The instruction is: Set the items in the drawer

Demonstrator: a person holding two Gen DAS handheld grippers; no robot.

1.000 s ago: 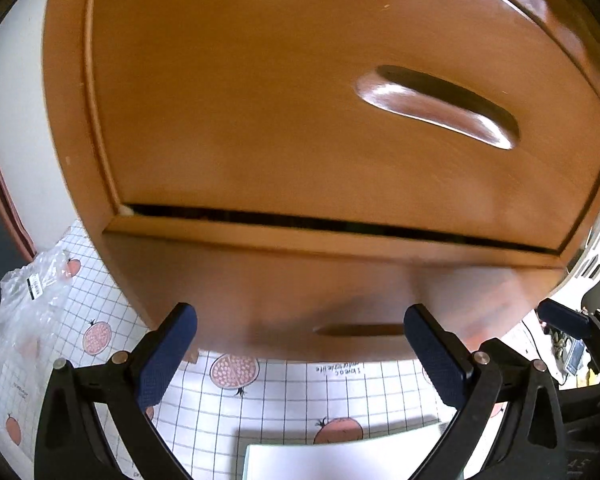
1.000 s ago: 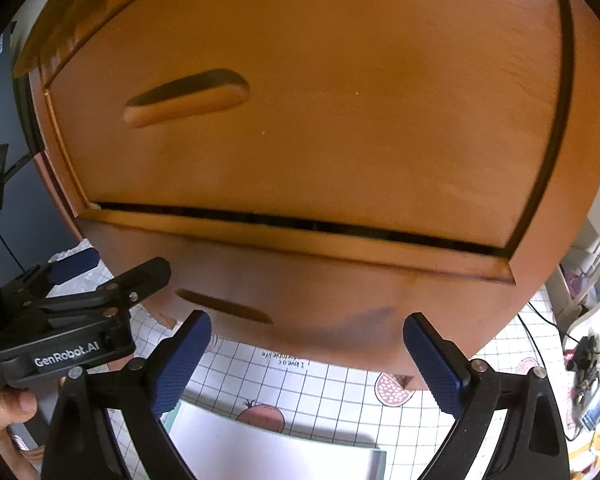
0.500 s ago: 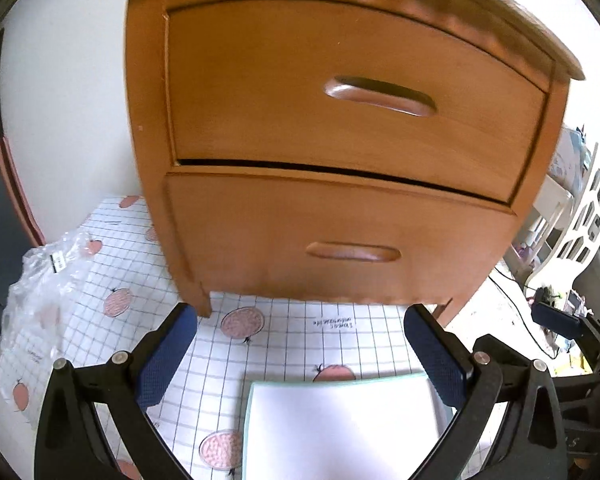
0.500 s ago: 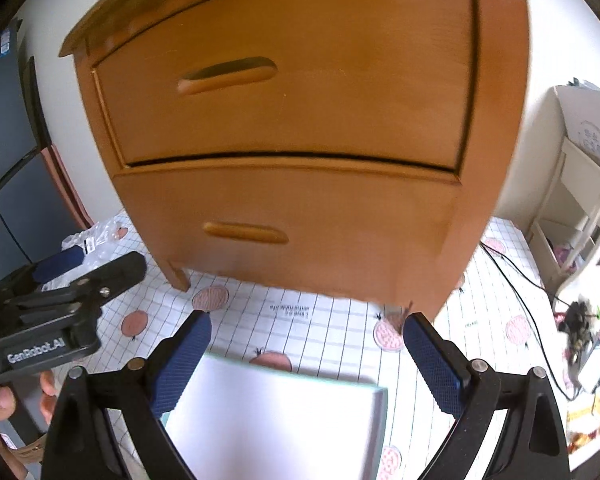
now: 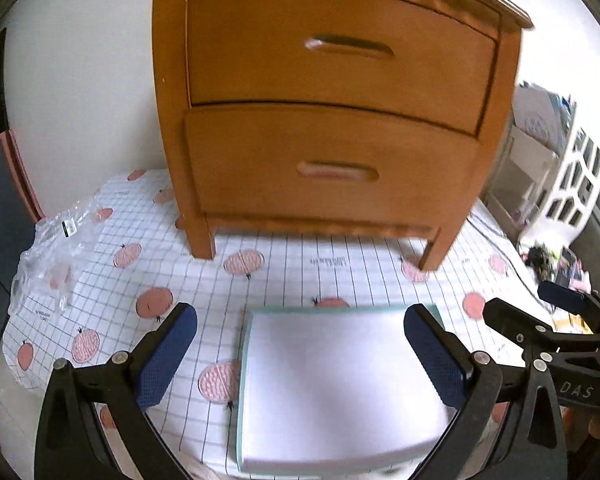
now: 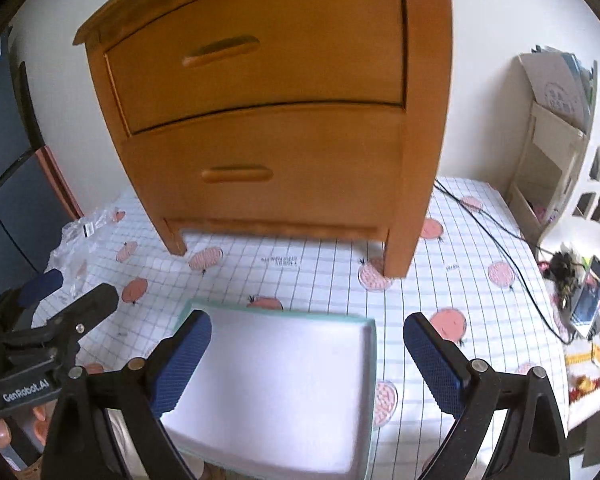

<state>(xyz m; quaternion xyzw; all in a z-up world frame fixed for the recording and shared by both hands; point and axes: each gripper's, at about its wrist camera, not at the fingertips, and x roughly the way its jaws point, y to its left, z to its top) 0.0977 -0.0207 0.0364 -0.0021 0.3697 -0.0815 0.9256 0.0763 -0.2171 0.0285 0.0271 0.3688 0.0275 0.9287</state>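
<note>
Since both drawers of the wooden cabinet [image 5: 332,120] look shut, we judge the coming move turns on the white pad [image 5: 336,384], which lies flat on the checked cloth [image 5: 300,276] between us and the cabinet. Our left gripper [image 5: 300,356] hangs over it, jaws wide and empty, cabinet at 12 o'clock. Our right gripper [image 6: 306,360], equally wide, has the pad toward 7 o'clock. Its long axis we cannot tell.
</note>
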